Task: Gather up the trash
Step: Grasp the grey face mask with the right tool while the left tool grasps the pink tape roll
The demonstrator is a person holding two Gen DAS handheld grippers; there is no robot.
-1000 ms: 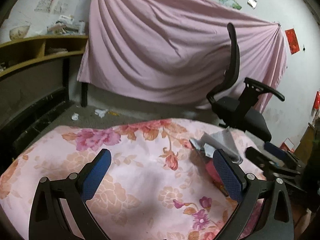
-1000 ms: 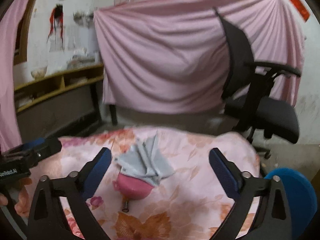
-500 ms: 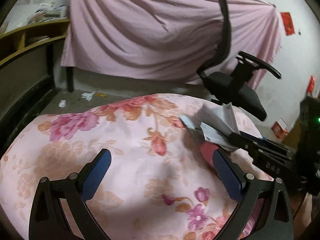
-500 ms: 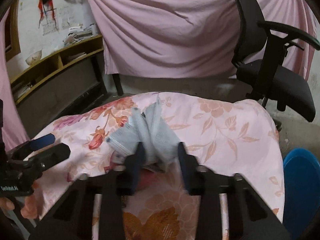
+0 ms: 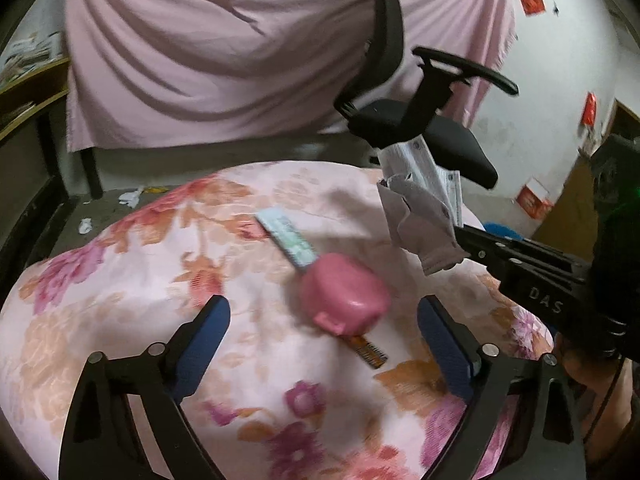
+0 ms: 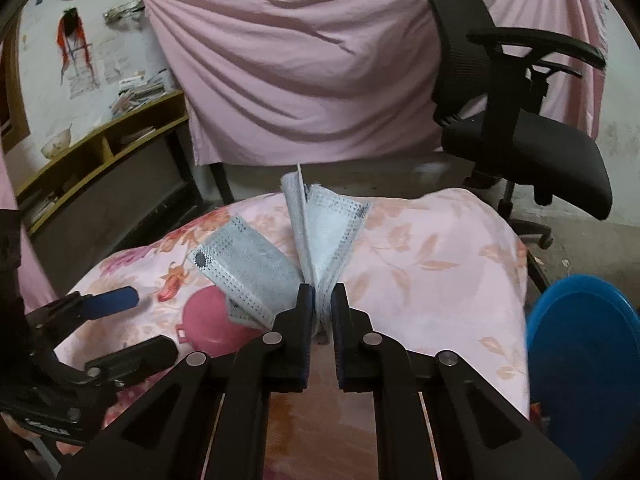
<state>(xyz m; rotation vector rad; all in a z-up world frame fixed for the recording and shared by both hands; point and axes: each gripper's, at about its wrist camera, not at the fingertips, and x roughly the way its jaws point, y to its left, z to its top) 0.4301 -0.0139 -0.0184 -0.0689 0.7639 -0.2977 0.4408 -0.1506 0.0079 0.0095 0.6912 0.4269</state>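
My right gripper (image 6: pixel 320 292) is shut on a bunch of grey-blue face masks (image 6: pixel 324 232), lifted off the flowered cloth; in the left wrist view the same face masks (image 5: pixel 424 220) hang from its black fingers at the right. A pink tape measure (image 5: pixel 344 296) with its tape pulled out lies on the flowered cloth (image 5: pixel 120 312). My left gripper (image 5: pixel 324 316) hovers just in front of the tape measure, its jaws closing but still wide, with nothing pressed between them. The tape measure (image 6: pixel 208 324) also shows under the masks in the right wrist view.
A black office chair (image 6: pixel 520 128) stands behind the table at the right, before a pink hanging sheet (image 6: pixel 300 60). A blue bin (image 6: pixel 584 352) sits low at the right edge. Wooden shelves (image 6: pixel 100 148) line the left wall. Paper scraps (image 5: pixel 128 200) lie on the floor.
My right gripper went from open to shut on the masks and raised them, uncovering the pink tape measure. My left gripper swung right toward the tape measure.
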